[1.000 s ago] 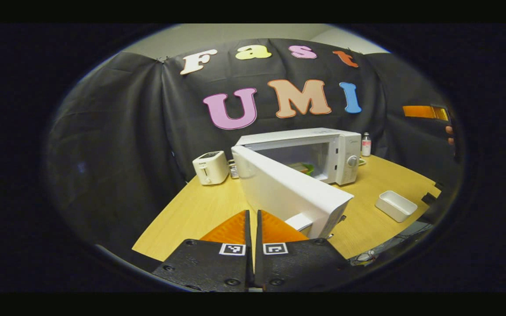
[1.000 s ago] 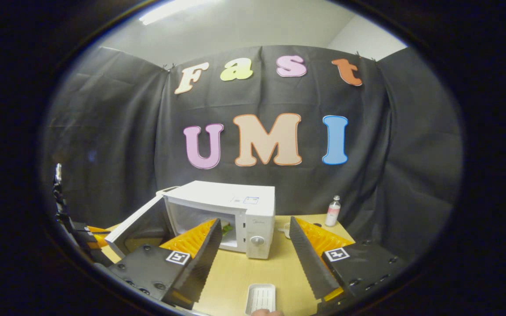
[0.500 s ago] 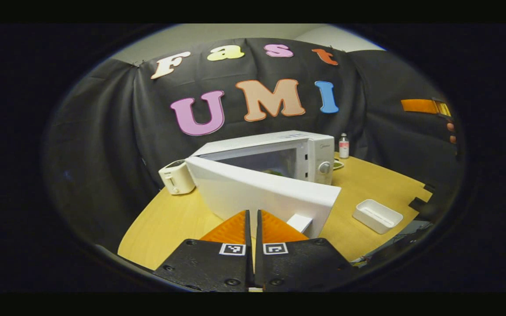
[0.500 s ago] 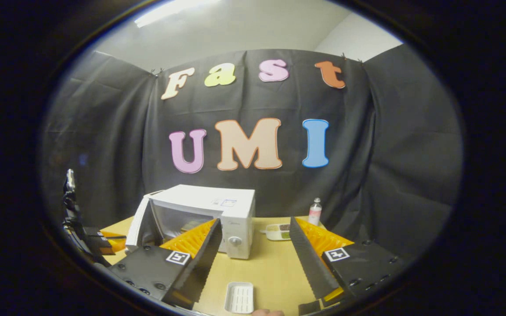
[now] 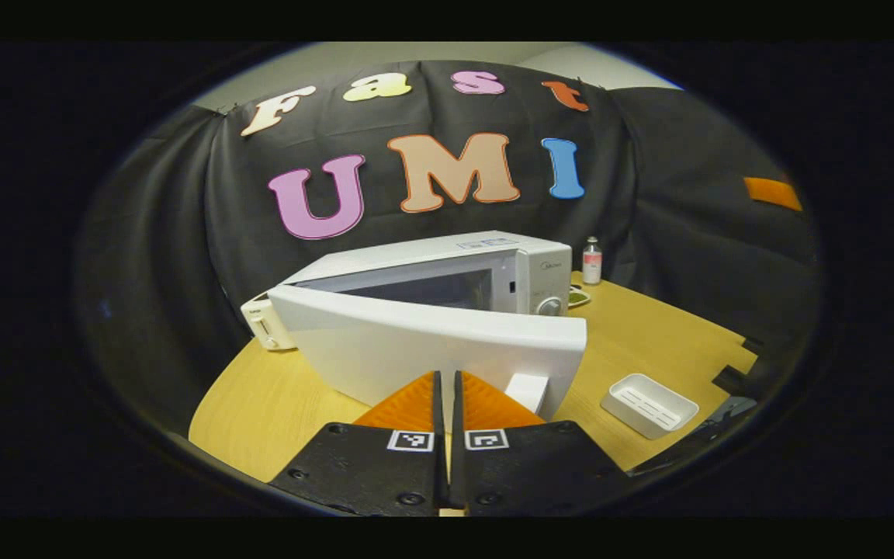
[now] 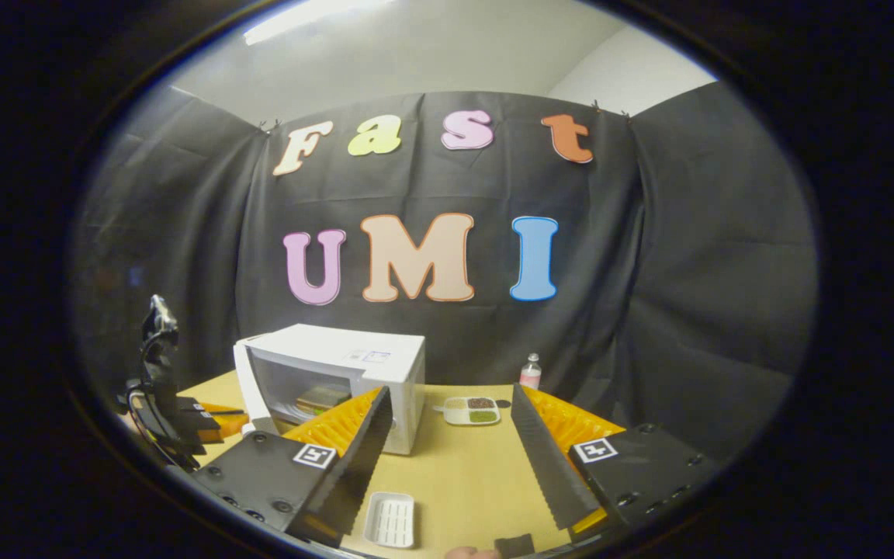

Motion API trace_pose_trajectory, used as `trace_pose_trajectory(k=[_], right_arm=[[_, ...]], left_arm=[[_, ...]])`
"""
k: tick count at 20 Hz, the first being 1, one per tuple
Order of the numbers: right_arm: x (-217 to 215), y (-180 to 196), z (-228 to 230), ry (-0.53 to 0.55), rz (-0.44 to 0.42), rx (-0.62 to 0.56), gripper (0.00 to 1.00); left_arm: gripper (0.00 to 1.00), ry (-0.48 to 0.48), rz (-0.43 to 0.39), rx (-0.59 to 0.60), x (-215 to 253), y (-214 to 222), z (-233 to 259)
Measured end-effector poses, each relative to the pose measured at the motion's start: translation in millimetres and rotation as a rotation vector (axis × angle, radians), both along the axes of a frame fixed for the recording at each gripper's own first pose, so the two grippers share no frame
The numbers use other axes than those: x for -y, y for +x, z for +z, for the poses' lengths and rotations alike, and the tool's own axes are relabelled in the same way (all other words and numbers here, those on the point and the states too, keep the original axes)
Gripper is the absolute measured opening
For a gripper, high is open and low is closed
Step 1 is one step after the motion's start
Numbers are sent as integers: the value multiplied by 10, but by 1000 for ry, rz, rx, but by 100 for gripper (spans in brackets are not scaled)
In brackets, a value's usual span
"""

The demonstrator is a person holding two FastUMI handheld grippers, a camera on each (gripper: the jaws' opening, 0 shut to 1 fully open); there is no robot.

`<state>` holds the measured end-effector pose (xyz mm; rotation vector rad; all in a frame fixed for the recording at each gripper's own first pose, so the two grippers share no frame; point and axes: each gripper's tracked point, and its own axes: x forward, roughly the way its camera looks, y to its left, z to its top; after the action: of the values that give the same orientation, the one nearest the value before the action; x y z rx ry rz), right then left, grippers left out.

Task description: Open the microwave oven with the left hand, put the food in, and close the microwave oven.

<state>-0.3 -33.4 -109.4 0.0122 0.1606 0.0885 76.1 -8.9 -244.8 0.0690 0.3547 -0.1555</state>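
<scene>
While the closed left gripper (image 5: pixel 447 388) is pressing the microwave door (image 5: pixel 431 349) at twelve o'clock, the closing step is running; the food (image 6: pixel 323 398) is sitting inside the microwave (image 6: pixel 338 373); the right gripper (image 6: pixel 451 450) is hanging open, empty; next calls for pushing until latched

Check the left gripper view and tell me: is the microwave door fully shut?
No. The microwave door stands angled out from the oven body, leaving a gap to the cavity, with the shut left tool against its outer face.

Microwave door (image 5: pixel 431 349) blocks oven mouth
</scene>
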Motion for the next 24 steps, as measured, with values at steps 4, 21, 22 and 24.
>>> trace_pose_trajectory(k=[4,21,22,24], right_arm=[[160,6,-21,3,-15,-8,94],[470,-152,77,9,-21,3,94],[468,-169,78,14,-21,6,94],[474,-166,138,9,-25,20,94]], left_arm=[[0,-13,-13,-9,208,206,-6],[0,-57,6,15,680,1186,51],[2,-60,17,12,660,1231,34],[2,-71,23,20,689,1328,71]])
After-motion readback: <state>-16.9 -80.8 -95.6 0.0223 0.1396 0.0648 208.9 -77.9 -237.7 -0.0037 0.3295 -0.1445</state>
